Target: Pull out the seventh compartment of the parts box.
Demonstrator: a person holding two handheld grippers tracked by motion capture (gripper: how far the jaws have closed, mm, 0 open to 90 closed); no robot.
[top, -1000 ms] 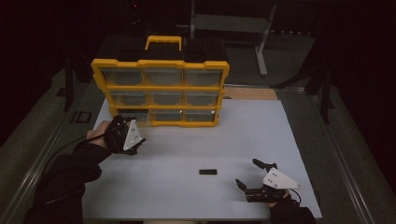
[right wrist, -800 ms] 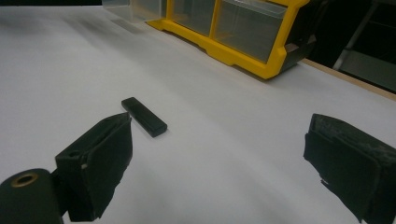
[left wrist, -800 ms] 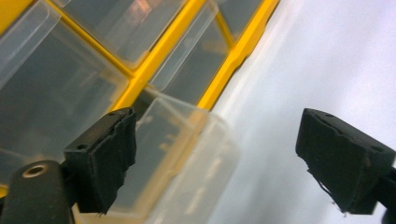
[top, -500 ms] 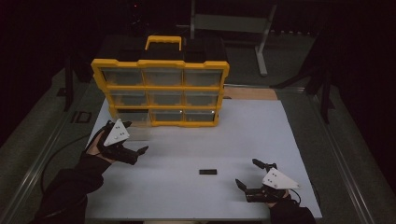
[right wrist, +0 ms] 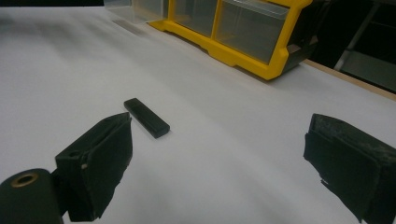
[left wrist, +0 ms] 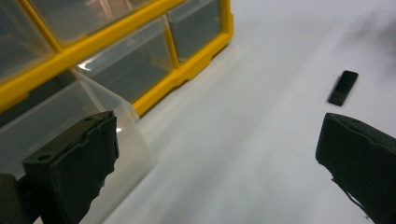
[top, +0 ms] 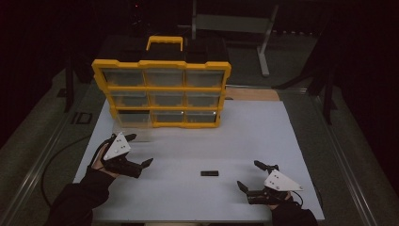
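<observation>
A yellow organizer (top: 162, 89) with clear drawers stands upright at the back of the white table (top: 254, 132). Its bottom-left clear drawer (top: 134, 128) sticks out onto the table. My left gripper (top: 139, 149) hovers just in front of that drawer; its jaws have just been opening and stand open with nothing between them. In the left gripper view the drawer (left wrist: 70, 112) lies beside the left jaw. A small black bar (top: 209, 173) lies flat between the two hands. My right gripper (top: 248, 174) rests near the front edge, open and empty, with the bar (right wrist: 146, 117) ahead of its left jaw.
The organizer's yellow frame (right wrist: 243, 58) and carry handle (top: 164, 41) rise at the back. A wooden strip (top: 249, 94) borders the table's far right. A metal stand (top: 263, 42) is behind the table. Dark floor surrounds it.
The left hand has drawn back from the organizer's bottom-left drawer toward the near edge and sunk a little, with its jaws spread wider. The right gripper and the black bar have stayed put.
</observation>
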